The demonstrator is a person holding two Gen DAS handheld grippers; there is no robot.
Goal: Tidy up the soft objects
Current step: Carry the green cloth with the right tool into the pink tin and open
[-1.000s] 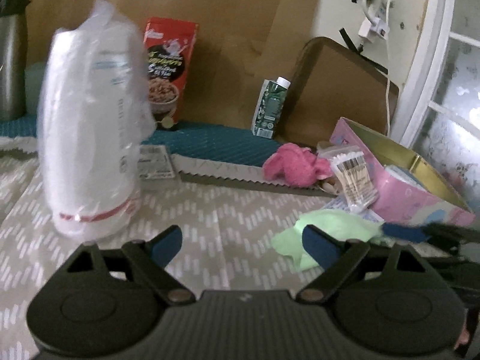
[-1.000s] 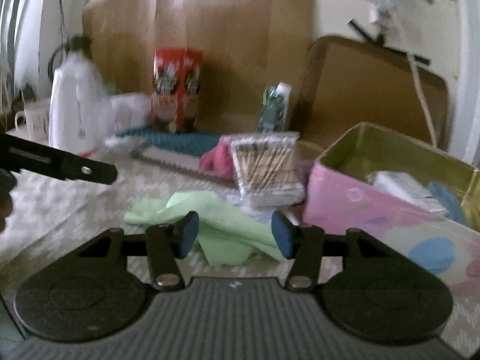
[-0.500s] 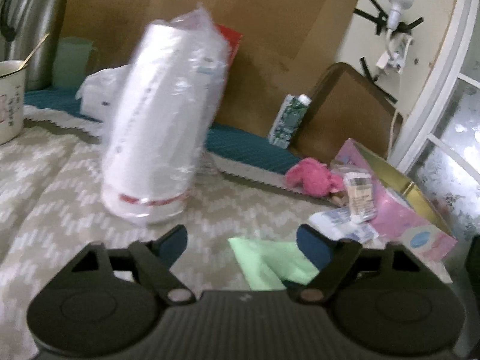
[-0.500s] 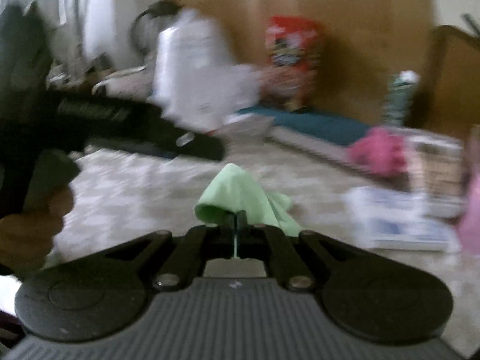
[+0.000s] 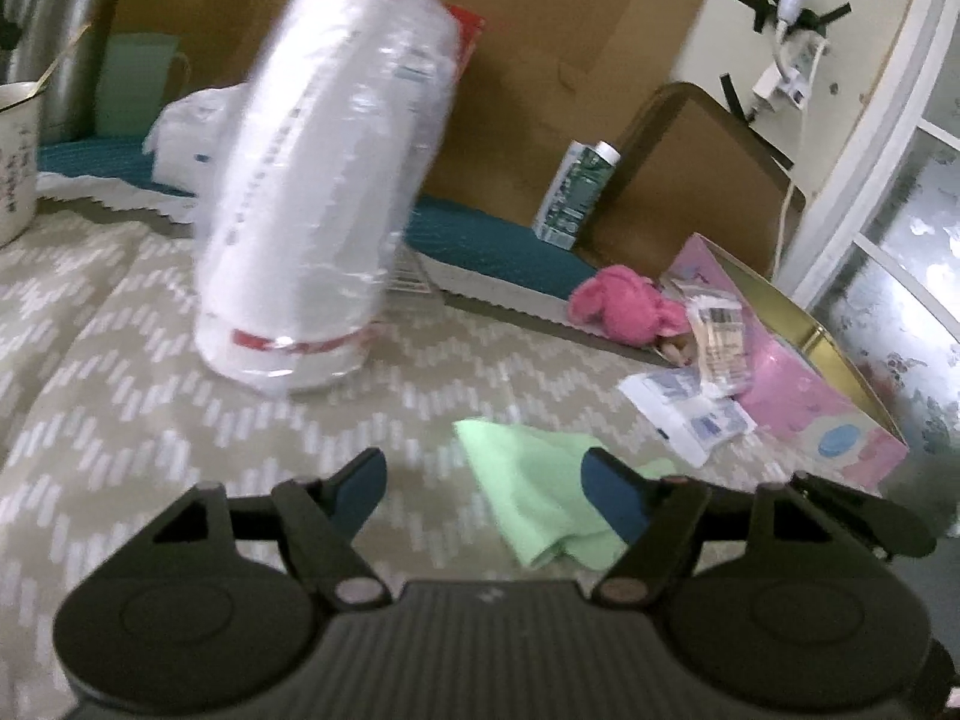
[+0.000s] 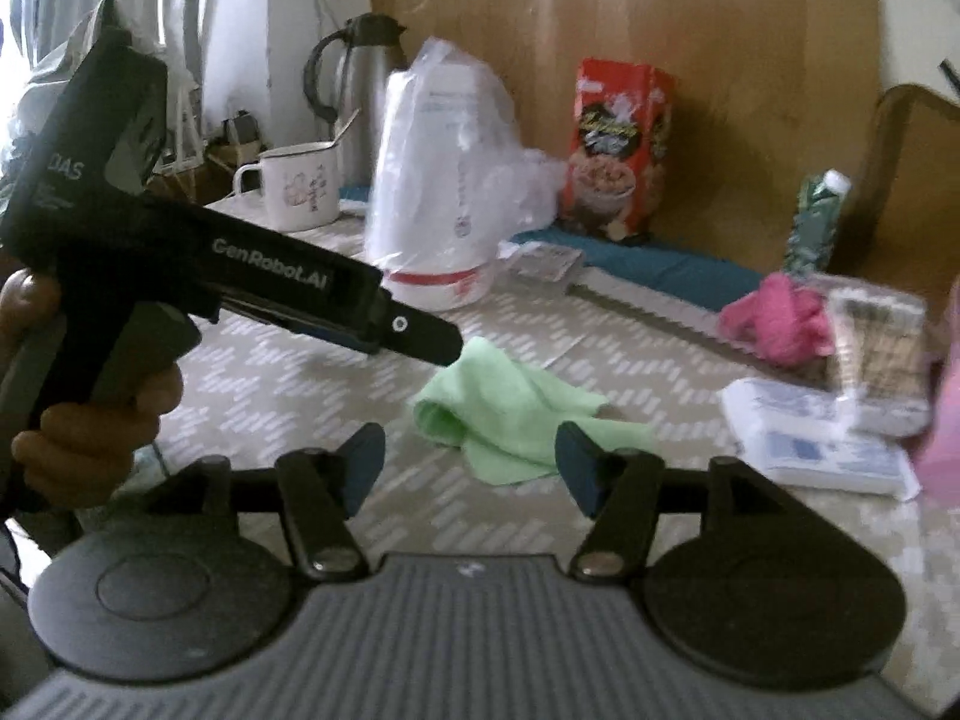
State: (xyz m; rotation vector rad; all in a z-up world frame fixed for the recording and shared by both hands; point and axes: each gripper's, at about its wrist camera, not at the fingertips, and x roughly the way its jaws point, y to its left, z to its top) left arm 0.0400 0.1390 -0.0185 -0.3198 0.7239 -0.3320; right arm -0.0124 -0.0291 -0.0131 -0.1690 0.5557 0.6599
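The green cloth (image 6: 510, 405) is lying crumpled on the patterned tabletop (image 6: 288, 372), free of both tools. The right hand-held gripper (image 6: 469, 468) is hovering just in front of it with its jaws apart; they have just been opening, and nothing is sitting between the blue pads. The cloth's near edge is showing in the gap beyond them.

The left hand-held gripper (image 5: 483, 492) is also standing open, its jaws having just been closing in somewhat, with nothing pinched. From its own camera the cloth (image 5: 534, 498) is lying partly behind its right pad. From the right wrist view, a hand (image 6: 90, 420) is holding this tool's handle at the left, and its dark tip is pointing down at the cloth's far corner; whether it is touching the fabric cannot be told.

A white bagged roll (image 5: 318, 180) is standing upright further back on the tabletop. A pink cloth (image 5: 624, 309) is lying to the right, near a pack of cotton swabs (image 5: 717, 342) and a flat white packet (image 5: 684, 414). The pink box (image 5: 810, 384) is sitting open at the far right, well apart from the green cloth. A red snack box (image 6: 618, 150) and a small carton (image 5: 576, 192) are standing by the cardboard at the back.
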